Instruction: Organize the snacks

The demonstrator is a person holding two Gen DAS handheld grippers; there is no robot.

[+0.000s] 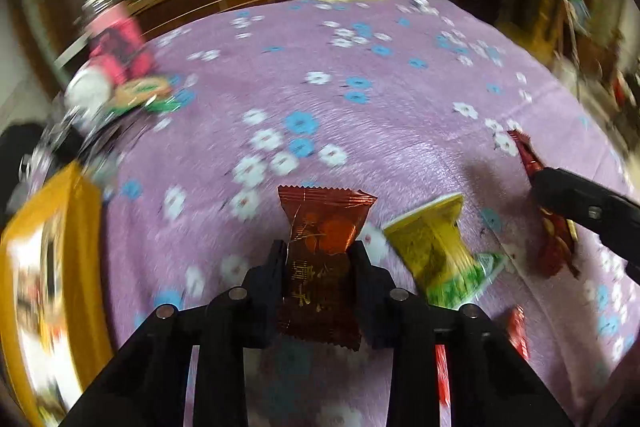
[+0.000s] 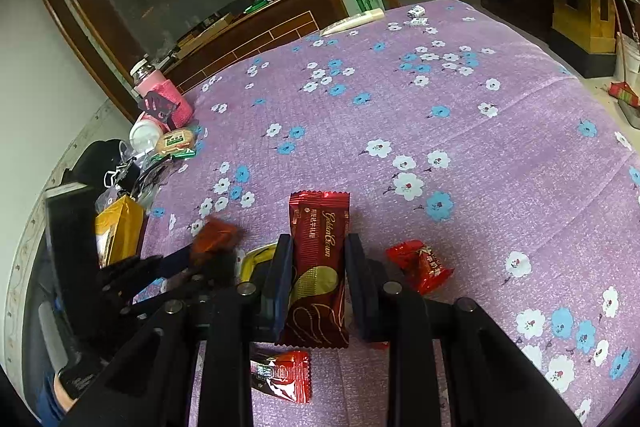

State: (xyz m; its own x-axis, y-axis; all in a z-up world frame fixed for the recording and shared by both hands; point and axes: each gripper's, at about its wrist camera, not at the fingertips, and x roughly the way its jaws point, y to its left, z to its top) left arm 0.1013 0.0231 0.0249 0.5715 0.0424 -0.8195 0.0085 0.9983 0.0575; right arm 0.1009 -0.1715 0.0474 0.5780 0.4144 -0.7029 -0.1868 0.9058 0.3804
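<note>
The brown snack packet (image 1: 320,259) sits clamped between the fingers of the left gripper (image 1: 318,267), its long axis running straight forward along the fingers, crimped end leading, above the purple flowered desk (image 1: 360,107). The dark red wafer bar (image 2: 318,267) sits the same way in the right gripper (image 2: 318,283): fingers closed on its sides, long axis forward. Both are carried clear of the cloth, as far as can be judged. The yellow box (image 1: 52,267) stands at the left edge, nearer the left gripper. The yellow-green packet (image 1: 436,251) lies between the two grippers. The small red packet (image 2: 420,263) lies just right of the right fingers.
</note>
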